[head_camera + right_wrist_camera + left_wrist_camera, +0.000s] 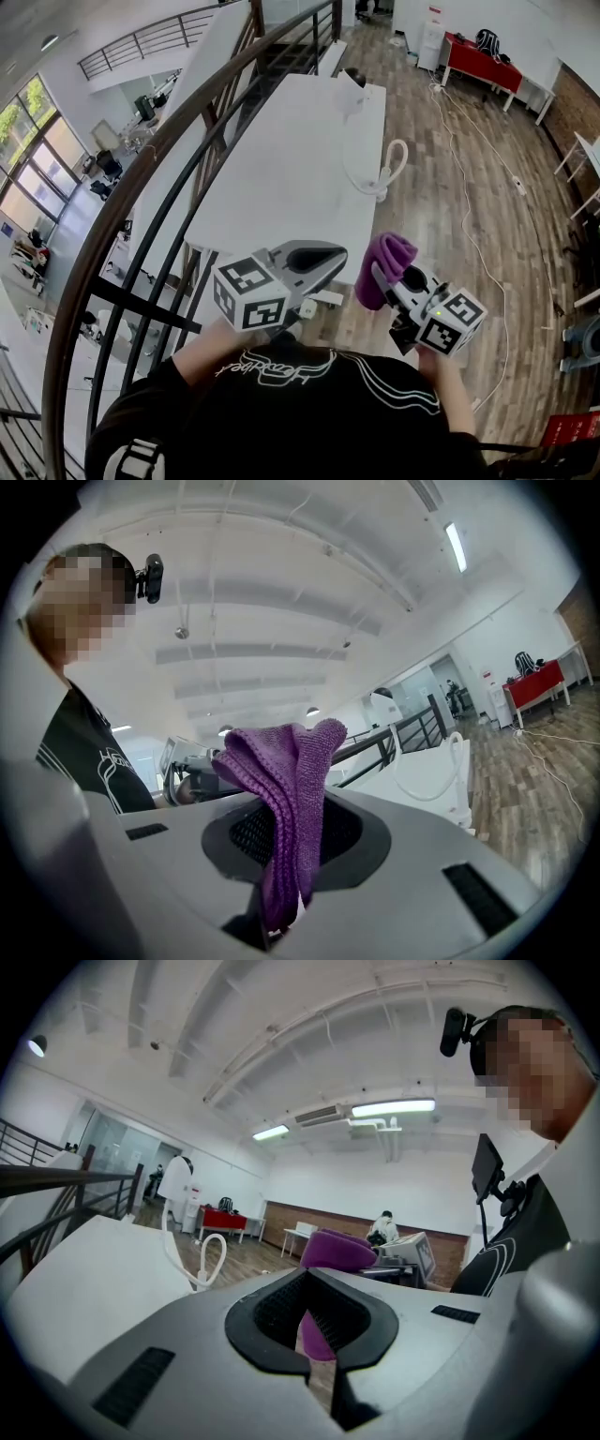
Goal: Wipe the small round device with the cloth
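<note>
Left gripper (326,259): jaws fully closed with nothing between them, held over the near edge of the white table (281,178). Right gripper (387,287): jaws clamped on the folded purple cloth (388,261), which stands up out of them, just beside the left gripper and off the table's near corner. A white device (351,95) stands at the table's far end, well apart from both grippers; a looped white cable (394,169) lies near it.

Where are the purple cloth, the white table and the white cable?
purple cloth (384,262), head view, its folded middle.
white table (281,169), head view, bare top.
white cable (379,190), head view, loop's lower end.
</note>
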Available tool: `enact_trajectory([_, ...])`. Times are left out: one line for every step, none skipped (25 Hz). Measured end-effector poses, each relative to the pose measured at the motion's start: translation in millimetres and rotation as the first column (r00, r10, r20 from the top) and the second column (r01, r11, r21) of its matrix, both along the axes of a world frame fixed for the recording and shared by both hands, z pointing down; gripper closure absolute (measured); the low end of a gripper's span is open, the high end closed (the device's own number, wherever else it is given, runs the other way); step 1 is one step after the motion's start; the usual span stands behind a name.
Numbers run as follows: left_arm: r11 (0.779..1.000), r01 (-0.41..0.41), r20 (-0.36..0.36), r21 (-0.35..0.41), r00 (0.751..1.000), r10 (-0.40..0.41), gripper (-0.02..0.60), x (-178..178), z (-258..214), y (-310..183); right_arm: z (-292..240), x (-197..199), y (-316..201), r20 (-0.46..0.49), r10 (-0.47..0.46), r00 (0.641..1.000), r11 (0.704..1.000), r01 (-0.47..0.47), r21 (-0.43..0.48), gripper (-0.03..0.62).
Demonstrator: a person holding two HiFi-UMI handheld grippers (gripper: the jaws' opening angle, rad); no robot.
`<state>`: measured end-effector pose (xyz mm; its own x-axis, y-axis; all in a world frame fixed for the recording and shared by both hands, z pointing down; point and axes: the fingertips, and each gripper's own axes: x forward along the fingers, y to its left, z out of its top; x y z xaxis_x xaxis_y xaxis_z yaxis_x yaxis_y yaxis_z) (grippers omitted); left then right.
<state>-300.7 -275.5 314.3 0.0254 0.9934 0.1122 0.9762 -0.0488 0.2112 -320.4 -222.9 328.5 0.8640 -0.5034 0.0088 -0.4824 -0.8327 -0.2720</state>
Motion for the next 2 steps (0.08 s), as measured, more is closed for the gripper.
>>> enact_trajectory([1.000, 0.000, 0.000, 0.002, 1.000, 0.000, 0.574, 0.8, 0.9, 0.7, 1.2, 1.0, 0.4, 0.001, -0.001, 1.000, 1.000, 0.001, 0.000, 0.533])
enact_trajectory([1.000, 0.000, -0.001, 0.003, 1.000, 0.000, 0.574, 1.5, 1.8, 1.5, 2.4, 1.9, 0.7, 0.002, -0.003, 1.000, 1.000, 0.003, 0.001, 0.533])
